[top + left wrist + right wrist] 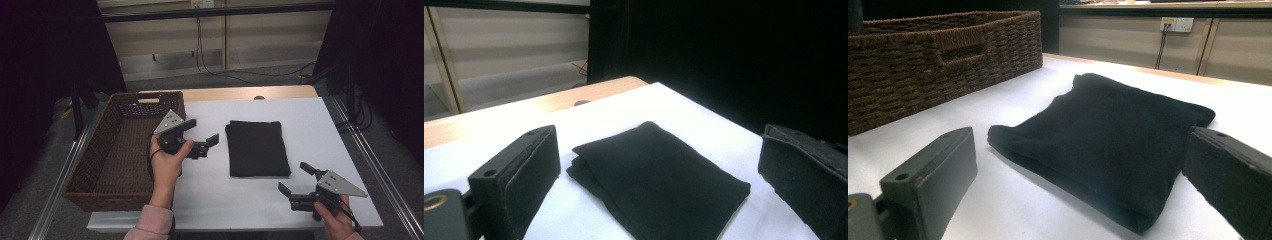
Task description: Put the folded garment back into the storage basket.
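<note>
A folded black cloth lies flat on the white table, right of centre. My left gripper hovers open just left of the cloth, jaws pointing toward it, held by a hand in a pink sleeve. My right gripper is open near the table's front right, just below the cloth's near right corner. In the left gripper view the cloth lies between and beyond the wide-apart jaws. The right gripper view shows the cloth close ahead, nothing between the jaws.
A brown wicker basket sits empty on the left side of the table; the basket also appears behind the cloth in the right gripper view. Cables hang down the back wall. Metal rails run along both sides of the table.
</note>
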